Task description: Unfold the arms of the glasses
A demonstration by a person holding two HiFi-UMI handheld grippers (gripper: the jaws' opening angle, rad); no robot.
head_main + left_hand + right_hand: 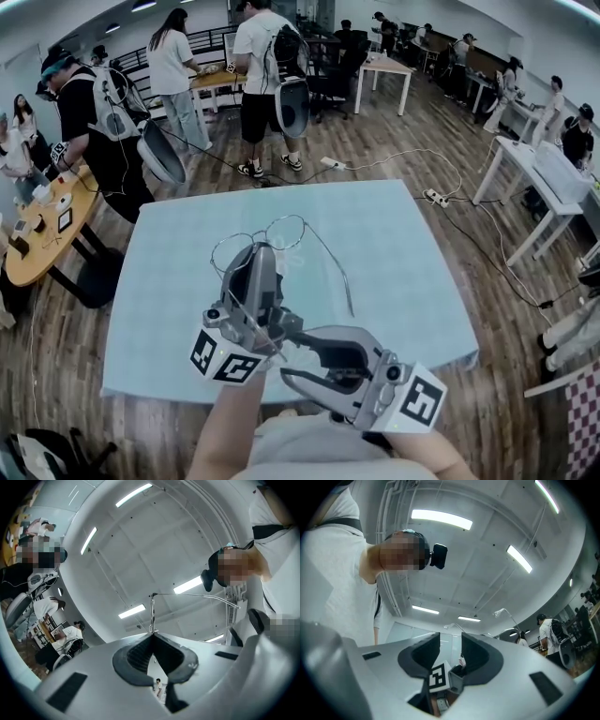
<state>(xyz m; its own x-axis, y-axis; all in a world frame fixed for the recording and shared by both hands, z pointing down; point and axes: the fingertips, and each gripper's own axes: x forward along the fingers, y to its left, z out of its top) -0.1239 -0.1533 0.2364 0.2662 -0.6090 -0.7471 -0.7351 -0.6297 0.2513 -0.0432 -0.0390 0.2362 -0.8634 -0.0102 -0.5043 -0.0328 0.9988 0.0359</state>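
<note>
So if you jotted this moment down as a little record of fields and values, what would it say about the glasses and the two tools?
setting: light blue table
item: wire-rimmed glasses, held above the table
left gripper: jaws shut on the glasses' thin frame
right gripper: jaws apart, nothing between them, close beside the left gripper
glasses arm: one stands out sideways from the frame; the other is unclear

The right gripper (450, 641) is seen with its dark-padded jaws parted, and nothing is gripped between them. Through the gap a marker cube (437, 677) is seen low down, and thin wire parts of the glasses (497, 611) are made out just beyond the jaws. A white shirt (328, 573) and a head-worn camera (439, 556) are shown at upper left, beneath strip lights (440, 520).
</note>
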